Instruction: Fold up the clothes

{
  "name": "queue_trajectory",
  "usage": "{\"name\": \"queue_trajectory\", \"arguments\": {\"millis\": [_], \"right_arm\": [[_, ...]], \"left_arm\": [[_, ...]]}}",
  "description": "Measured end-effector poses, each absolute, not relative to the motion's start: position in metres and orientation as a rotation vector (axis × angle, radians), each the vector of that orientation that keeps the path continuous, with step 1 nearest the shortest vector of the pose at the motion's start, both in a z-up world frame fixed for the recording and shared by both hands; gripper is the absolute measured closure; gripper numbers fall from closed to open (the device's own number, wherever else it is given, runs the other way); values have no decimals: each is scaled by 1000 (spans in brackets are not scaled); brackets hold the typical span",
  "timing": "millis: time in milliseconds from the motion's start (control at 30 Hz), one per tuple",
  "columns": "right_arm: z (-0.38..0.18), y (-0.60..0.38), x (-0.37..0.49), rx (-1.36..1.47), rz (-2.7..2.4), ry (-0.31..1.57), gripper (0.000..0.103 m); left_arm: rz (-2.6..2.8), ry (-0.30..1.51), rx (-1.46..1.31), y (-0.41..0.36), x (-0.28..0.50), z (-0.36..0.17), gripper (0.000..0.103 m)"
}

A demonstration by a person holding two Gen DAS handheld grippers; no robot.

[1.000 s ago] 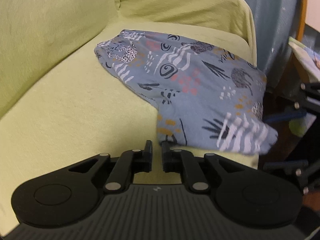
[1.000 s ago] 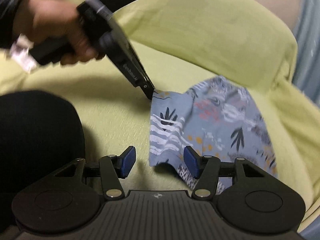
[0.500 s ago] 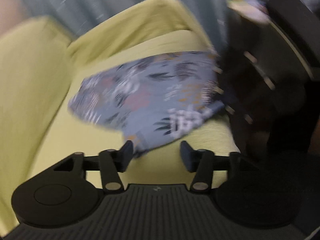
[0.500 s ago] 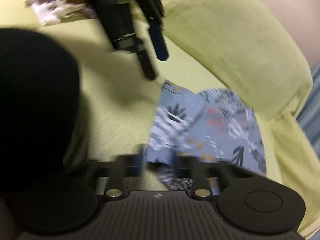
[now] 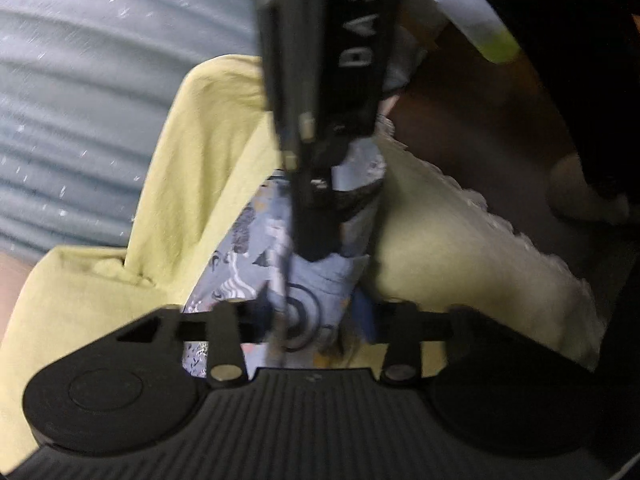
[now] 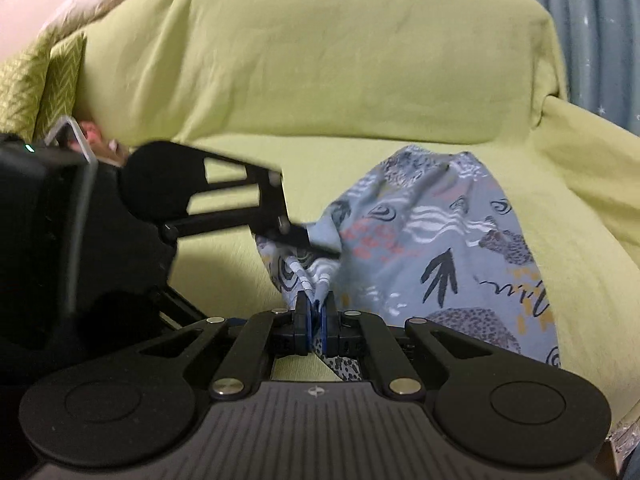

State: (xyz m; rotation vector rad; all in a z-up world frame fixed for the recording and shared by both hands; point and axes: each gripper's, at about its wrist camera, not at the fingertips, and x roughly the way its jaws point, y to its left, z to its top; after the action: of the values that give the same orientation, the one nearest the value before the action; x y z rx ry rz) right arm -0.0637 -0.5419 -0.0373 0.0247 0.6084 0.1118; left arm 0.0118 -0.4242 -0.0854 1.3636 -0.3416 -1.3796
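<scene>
A: Start closest in. What are the right gripper (image 6: 316, 320) jaws doing?

B: At the bottom centre of the right wrist view they are pinched almost together, clenched on a bunched edge of the blue patterned cloth (image 6: 440, 248). The fabric rises in a tight pleat from between the blue pads (image 6: 307, 326).

A: And the left gripper (image 5: 312, 320)?

B: In its own view, low in the frame, its jaws stand apart, released. A fold of the cloth (image 5: 304, 304) with a spiral print sits in the gap between them. Whether either finger touches the fabric I cannot tell; the picture is blurred.

A: What is the dark bar coming down the middle of that view?

B: That is the right gripper (image 5: 320, 256) seen from the front, its tip on the cloth just beyond the left jaws.

A: And seen from the right side?

B: The left gripper (image 6: 316, 242) reaches in from the left of the frame, its tip at the cloth's near left corner.

A: Where does the cloth lie?

B: On the seat of the green sofa (image 6: 320, 60), spreading to the right of centre, with the backrest behind it. A blue-grey curtain (image 6: 592, 12) hangs at the upper right.
</scene>
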Motion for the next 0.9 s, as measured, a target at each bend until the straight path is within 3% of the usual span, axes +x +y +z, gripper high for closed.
{"name": "queue_trajectory", "arguments": {"millis": [67, 200, 367, 500, 567, 633, 733, 900], "right_arm": [[-37, -546, -63, 60, 126, 605, 100], [-35, -555, -71, 131, 105, 565, 97], [-35, -568, -93, 132, 6, 542, 69], [-40, -570, -97, 86, -36, 590, 60], [-42, -564, -95, 6, -38, 609, 47], [-48, -554, -91, -97, -43, 626, 41], [-59, -540, -86, -244, -46, 653, 27], [-85, -542, -75, -411, -86, 735, 27]], "left_arm": [[-1370, -313, 1336, -426, 15, -82, 91], [-1402, -147, 1185, -428, 30, -59, 93], [-1452, 93, 911, -429, 68, -26, 98], [-1475, 208, 766, -427, 86, -15, 101], [-1497, 276, 679, -425, 95, -13, 101], [-1527, 334, 605, -423, 102, -7, 101], [-1546, 321, 619, -417, 105, 2, 101], [-1550, 243, 774, -404, 94, -1, 101]]}}
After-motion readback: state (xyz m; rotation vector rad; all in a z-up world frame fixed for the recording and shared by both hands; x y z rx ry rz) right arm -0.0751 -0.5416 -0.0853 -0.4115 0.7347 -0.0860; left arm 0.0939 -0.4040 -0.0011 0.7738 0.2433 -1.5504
